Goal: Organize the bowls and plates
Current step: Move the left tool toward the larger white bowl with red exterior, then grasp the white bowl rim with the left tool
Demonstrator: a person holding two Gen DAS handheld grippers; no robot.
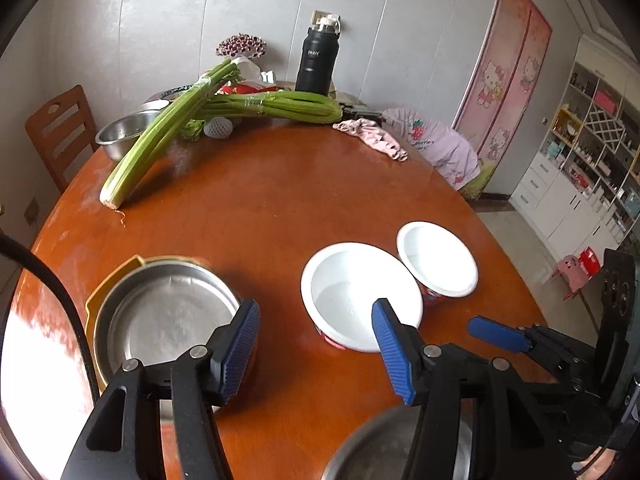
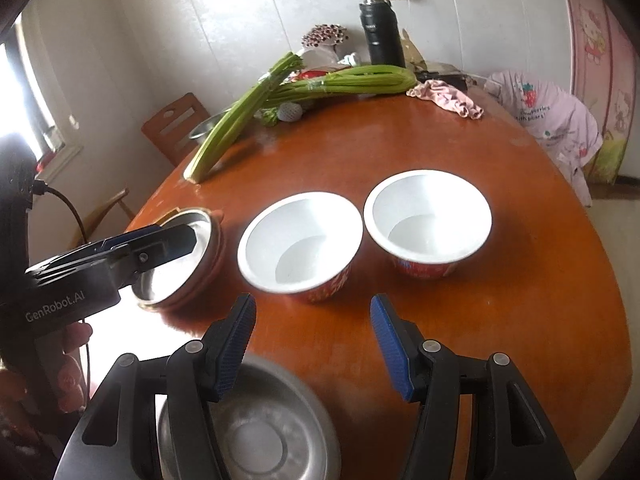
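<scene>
Two white bowls with red outsides stand side by side on the round wooden table [image 2: 520, 300]: one nearer [image 2: 300, 244] [image 1: 352, 292], one farther right [image 2: 428, 216] [image 1: 438, 258]. A shallow steel dish with a yellow rim [image 1: 168, 316] [image 2: 180, 256] sits to their left. A steel bowl [image 2: 260, 432] [image 1: 400, 448] lies at the near edge, under the right gripper. My left gripper [image 1: 316, 344] [image 2: 188, 240] hovers open between the steel dish and the nearer white bowl, its pads bare. My right gripper [image 2: 314, 340] [image 1: 496, 334] is open above the steel bowl, holding nothing.
Celery bundles [image 1: 168, 132], a steel basin [image 1: 124, 132], a black flask [image 1: 316, 60], a pink cloth [image 1: 372, 136] and clutter fill the table's far side. A wooden chair [image 1: 60, 128] stands at left. A hand [image 2: 68, 364] holds the left gripper.
</scene>
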